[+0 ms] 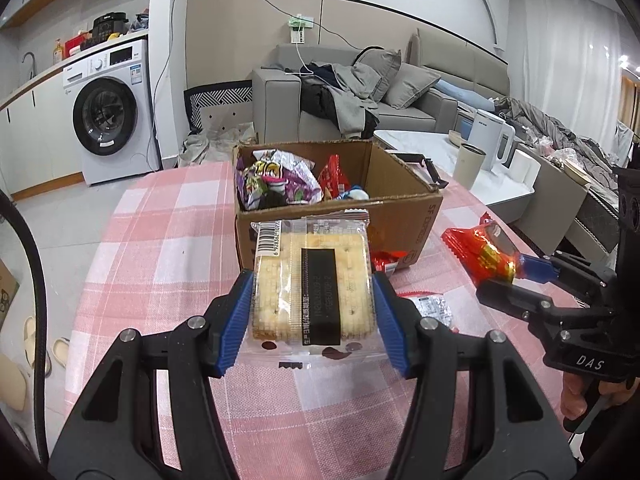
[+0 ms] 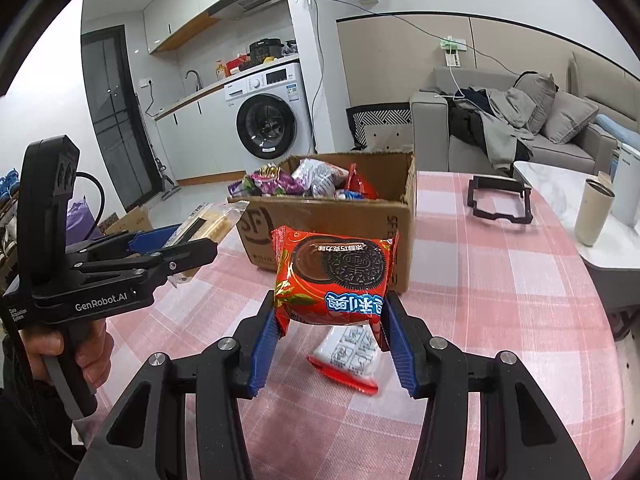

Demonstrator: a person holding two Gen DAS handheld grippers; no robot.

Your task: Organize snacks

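**Both tongs loaded in front of the snack box**

Closest to me, the left tongs (image 1: 314, 308) are pinching a clear packet of square crackers (image 1: 312, 280) by its two sides, the blue pads pressed into the wrapper. The packet is held clear of the pink checked tabletop (image 1: 160, 240), its barcode end pointing toward the box. A hand (image 2: 72, 344) grips the handle of that tool.

Beside them on the right, the right tongs (image 2: 332, 320) are clamped on a red cookie packet (image 2: 332, 276), printed with a dark sandwich cookie, and it too hangs above the cloth. Directly under it a white packet with a red edge (image 2: 348, 356) lies flat on the tabletop. From the left-hand camera, another small red packet (image 1: 386, 262) shows against the foot of the box.

Just beyond both packets stands an open cardboard box (image 1: 400, 216) on the tabletop, already holding snacks: a purple bag (image 1: 276, 184), a red bag (image 1: 332, 176) and something blue and white next to it. To the right of the box a black frame (image 2: 500, 200) lies on the cloth.

Past the tabletop's edge a beige cup (image 2: 592, 216) sits on a low white table (image 2: 560, 184). Farther back are a grey sofa (image 1: 400, 112) heaped with clothes and a washing machine (image 1: 108, 112) under the kitchen counter.
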